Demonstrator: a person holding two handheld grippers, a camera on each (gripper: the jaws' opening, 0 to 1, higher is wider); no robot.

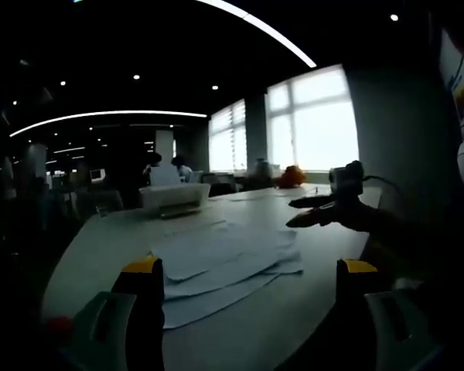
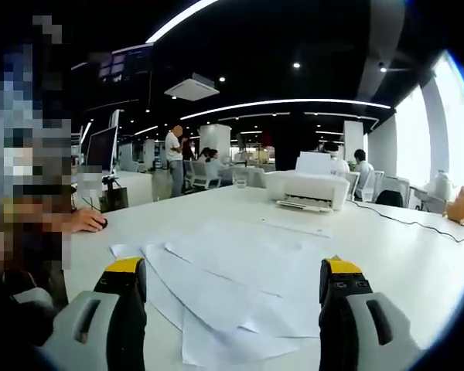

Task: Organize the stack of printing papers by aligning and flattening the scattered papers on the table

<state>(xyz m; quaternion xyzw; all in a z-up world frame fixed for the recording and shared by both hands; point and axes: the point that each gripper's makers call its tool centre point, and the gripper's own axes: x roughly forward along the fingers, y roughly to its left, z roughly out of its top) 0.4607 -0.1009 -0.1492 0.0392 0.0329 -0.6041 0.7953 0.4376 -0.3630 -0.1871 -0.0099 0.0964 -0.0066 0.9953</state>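
- White surface (image 2: 417, 255) in a dim open office; ceiling light strips, bright windows (image 1: 313, 124) on one side.
- Papers (image 2: 240, 286) fanned loose, overlapping, mid-surface; also in left gripper view (image 1: 216, 267).
- Printer (image 2: 308, 189) beyond papers, far side.
- Left tool (image 1: 247, 270) held low over near edge, jaws spread, holding nothing.
- Right tool (image 2: 232, 274) likewise spread, empty, above papers; seen from left gripper view (image 1: 321, 210).
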